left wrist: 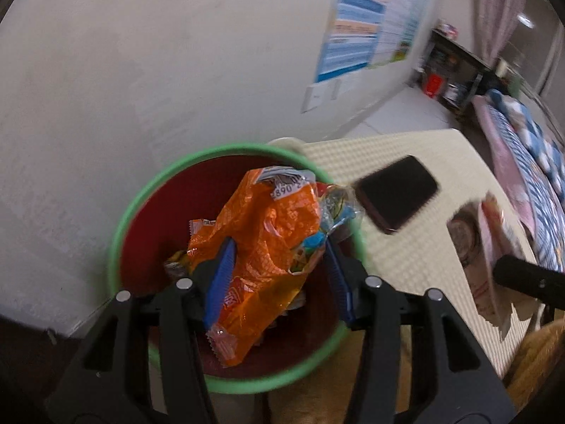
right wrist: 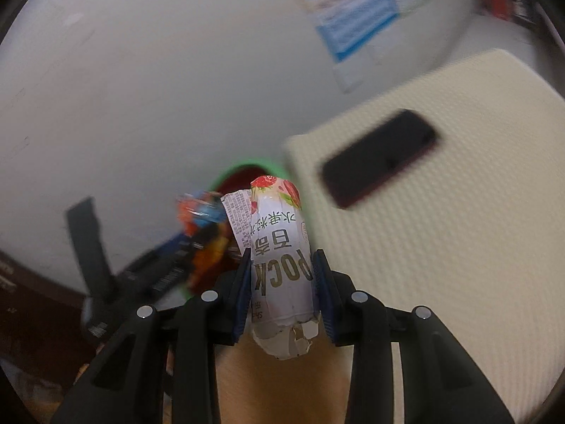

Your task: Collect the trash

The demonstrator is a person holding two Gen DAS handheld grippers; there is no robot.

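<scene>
While open over 1 bin [left wrist: 123, 219], left claw [left wrist: 279, 275] – right claw [right wrist: 282, 275] grips 1 box [right wrist: 282, 247].

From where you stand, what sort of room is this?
Probably a lived-in bedroom or dorm room: a patterned blue and pink quilt lies at the right, a printed poster hangs on the white wall, and a dark cluttered shelf unit stands behind.

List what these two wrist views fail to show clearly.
- Bin floor: left wrist view, covered by the orange wrapper between the left gripper fingers.
- Poster text: both views, motion blur.
- Phone screen: right wrist view, blurred.
- Pocky box rear face: hidden; the right gripper holds it facing the camera.
</scene>
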